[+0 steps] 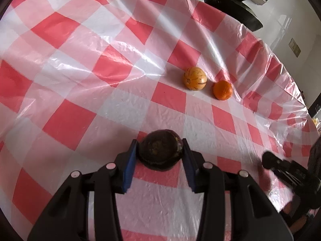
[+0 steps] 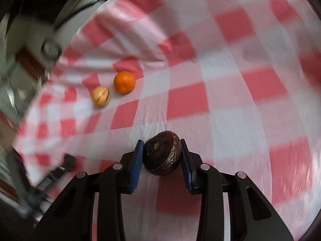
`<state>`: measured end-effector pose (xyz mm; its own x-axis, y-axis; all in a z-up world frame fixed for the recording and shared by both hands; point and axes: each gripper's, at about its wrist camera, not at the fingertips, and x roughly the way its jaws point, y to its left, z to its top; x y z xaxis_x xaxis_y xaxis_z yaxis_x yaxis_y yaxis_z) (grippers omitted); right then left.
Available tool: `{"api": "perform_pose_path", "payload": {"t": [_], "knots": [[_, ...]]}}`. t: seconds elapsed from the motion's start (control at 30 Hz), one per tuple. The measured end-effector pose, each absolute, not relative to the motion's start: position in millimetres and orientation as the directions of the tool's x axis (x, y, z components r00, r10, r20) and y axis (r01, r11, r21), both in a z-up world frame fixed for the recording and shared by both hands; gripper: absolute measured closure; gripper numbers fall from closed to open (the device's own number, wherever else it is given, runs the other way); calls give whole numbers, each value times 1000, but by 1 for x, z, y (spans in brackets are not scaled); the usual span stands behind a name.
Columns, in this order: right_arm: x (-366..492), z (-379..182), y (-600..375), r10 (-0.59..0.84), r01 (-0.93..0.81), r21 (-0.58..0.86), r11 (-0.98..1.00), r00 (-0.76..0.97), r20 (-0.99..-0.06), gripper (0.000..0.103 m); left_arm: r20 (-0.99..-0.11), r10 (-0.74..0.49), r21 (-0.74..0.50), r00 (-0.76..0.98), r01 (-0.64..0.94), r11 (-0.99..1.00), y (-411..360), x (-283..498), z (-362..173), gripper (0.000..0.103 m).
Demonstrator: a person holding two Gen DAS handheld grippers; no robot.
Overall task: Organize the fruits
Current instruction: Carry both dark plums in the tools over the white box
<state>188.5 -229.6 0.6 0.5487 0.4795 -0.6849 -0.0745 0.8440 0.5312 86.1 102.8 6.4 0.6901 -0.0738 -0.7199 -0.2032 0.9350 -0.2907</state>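
The left gripper (image 1: 160,156) and right gripper (image 2: 162,156) each clamped a dark fruit (image 1: 160,150) (image 2: 162,153) above the table (image 1: 80,80). Each should be lowered gently beside the orange (image 1: 222,90) and melon (image 1: 194,78) near the table's edge.

On the tablecloth (image 1: 84,92), the striped fruit (image 1: 194,78) and the orange (image 1: 222,90) lie just beside each other, apart, well ahead of the left gripper (image 1: 160,167); striped fruit left, orange right, near the cloth's far right edge, with a pan (image 1: 234,10) beyond that edge. A dark round fruit (image 1: 160,150) sits between the left gripper's fingers, another dark fruit (image 2: 162,153) between the right gripper's (image 2: 162,165). From the right wrist, orange (image 2: 124,82) lies behind and right of striped fruit (image 2: 101,96), both far left ahead.
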Motion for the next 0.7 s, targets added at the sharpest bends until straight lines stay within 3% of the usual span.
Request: {"api": "perform_pose_path", "payload": {"t": [0.2,0.7], "knots": [[138,7,-237,543,-94,595,799,539,-644,68,-686,-51,-307,726,-225,925,100,37,27,60],[67,21,-205,599,-255,553,794,485,-637,67,-700,-34,-261,713,-212,942,83,-67,30,60]]}}
